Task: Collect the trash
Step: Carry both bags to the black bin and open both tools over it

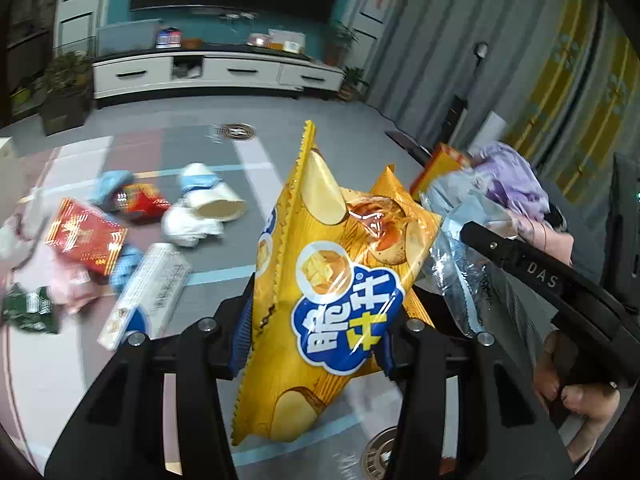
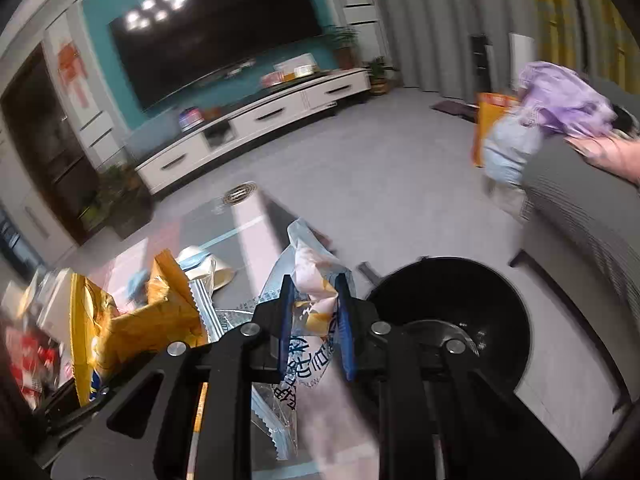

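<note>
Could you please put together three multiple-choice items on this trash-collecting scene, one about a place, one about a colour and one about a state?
1. Where is the black bin relative to the right hand-held gripper in the right wrist view?
A. To its right, on the floor
B. On the TV cabinet
C. On the glass table

2. What is the main colour of the chip bag in the left hand-held gripper?
A. Green
B. Yellow
C. Purple

3. What is the state of the right hand-held gripper?
A. Open and empty
B. Shut on a paper cup
C. Shut on a clear printed wrapper

Answers:
1 A, the bin's dark opening sits on the grey floor just right of the fingers.
2 B, its yellow front fills the left wrist view.
3 C, the wrapper is pinched between both blue pads.
</note>
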A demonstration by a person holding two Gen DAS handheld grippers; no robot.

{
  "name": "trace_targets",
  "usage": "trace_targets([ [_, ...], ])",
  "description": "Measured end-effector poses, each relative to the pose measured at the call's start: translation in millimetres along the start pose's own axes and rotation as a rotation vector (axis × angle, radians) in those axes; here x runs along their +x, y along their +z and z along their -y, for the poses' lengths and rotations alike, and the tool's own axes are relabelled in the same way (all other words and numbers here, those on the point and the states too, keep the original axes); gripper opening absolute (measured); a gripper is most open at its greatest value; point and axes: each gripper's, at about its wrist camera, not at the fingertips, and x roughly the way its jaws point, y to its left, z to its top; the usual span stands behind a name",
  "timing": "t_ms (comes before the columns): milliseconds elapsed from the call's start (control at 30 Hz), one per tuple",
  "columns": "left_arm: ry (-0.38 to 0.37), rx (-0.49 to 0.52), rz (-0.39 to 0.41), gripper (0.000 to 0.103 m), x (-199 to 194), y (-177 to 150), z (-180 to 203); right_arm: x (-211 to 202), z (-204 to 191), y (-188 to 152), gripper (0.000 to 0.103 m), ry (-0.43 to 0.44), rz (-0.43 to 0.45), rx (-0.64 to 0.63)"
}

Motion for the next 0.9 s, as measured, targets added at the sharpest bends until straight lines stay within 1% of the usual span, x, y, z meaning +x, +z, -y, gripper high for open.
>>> trace_targets([
  [67,-0.007,0.033,-0.015,0.049,15,4,21,-2,19,3,0.021,-0.034,0.010,0.039],
  [167,-0.012,0.074,-0.032,0.050,33,6,43,-7,48,3,0.021,-0.057,0.016,0.106],
  [367,-0.032,0.141,-0.085,0.050,69,9,85,-3,97,1,0.021,-0.093,-0.005,0.235],
  [500,-0.039,0.174,-0.157,0.050,103,5,104,8,123,-4,0.022,-0.128,-0.052,0.315],
  [633,-0.030,0.207,-0.217,0.050,129,-4,120,21,140,-10,0.022,-0.217,-0.114,0.362],
  [733,-0.006,0.250,-0.255,0.050,147,-13,130,34,149,-15,0.022,-0.255,-0.175,0.391],
  [833,0.005,0.289,-0.277,0.051,160,-22,141,46,152,-18,0.023,-0.259,-0.227,0.390],
  [900,-0.002,0.291,-0.295,0.054,166,-26,144,50,151,-20,0.024,-0.252,-0.244,0.391],
])
